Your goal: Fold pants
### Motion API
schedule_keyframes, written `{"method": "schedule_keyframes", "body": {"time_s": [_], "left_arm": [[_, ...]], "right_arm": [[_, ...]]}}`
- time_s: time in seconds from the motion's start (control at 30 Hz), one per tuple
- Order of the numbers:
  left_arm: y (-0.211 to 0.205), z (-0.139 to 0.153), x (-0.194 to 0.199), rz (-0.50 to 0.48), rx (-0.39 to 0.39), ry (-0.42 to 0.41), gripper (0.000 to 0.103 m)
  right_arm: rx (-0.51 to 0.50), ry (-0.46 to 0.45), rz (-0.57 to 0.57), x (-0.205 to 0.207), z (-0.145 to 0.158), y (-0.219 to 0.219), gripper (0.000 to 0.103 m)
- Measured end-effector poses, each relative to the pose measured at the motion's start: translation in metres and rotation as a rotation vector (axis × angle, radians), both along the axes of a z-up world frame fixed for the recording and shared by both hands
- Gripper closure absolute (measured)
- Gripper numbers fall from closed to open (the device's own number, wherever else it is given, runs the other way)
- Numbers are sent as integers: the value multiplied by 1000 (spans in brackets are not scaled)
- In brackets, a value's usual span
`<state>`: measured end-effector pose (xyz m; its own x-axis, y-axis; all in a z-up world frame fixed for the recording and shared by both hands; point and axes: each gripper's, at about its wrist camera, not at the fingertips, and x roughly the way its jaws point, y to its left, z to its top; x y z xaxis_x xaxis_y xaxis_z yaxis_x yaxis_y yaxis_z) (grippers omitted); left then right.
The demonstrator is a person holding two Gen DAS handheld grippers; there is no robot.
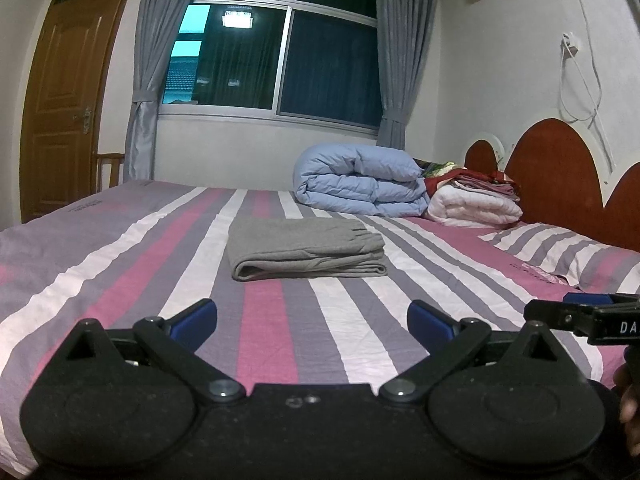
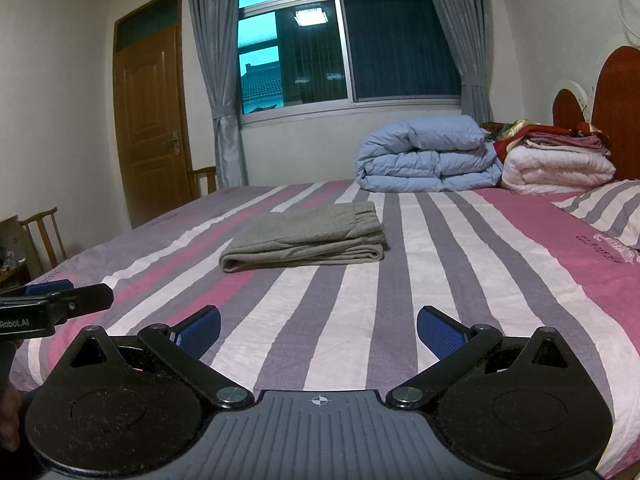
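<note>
Grey pants (image 1: 306, 248) folded into compact rectangle, flat on striped bedsheet (image 1: 120, 280) (waistband rightward).

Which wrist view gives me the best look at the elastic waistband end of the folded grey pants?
The right wrist view: the folded grey pants show their gathered waistband from above, at the far right end. In the left wrist view the pants lie flatter to the camera, so the waistband shows only as short ridges.

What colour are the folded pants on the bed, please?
Plain grey folded pants; clearest in the right wrist view.
</note>
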<state>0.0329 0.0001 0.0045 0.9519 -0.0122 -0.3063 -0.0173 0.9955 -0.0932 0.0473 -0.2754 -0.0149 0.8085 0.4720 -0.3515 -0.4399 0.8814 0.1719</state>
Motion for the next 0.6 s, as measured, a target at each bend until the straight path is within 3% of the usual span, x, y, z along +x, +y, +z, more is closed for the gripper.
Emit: {"method": "schedule_keyframes", "body": {"time_s": [0.6], "left_arm": [[0,-1,2,-2,11,1,7]], "right_arm": [[1,0,0,0,0,0,0]]}}
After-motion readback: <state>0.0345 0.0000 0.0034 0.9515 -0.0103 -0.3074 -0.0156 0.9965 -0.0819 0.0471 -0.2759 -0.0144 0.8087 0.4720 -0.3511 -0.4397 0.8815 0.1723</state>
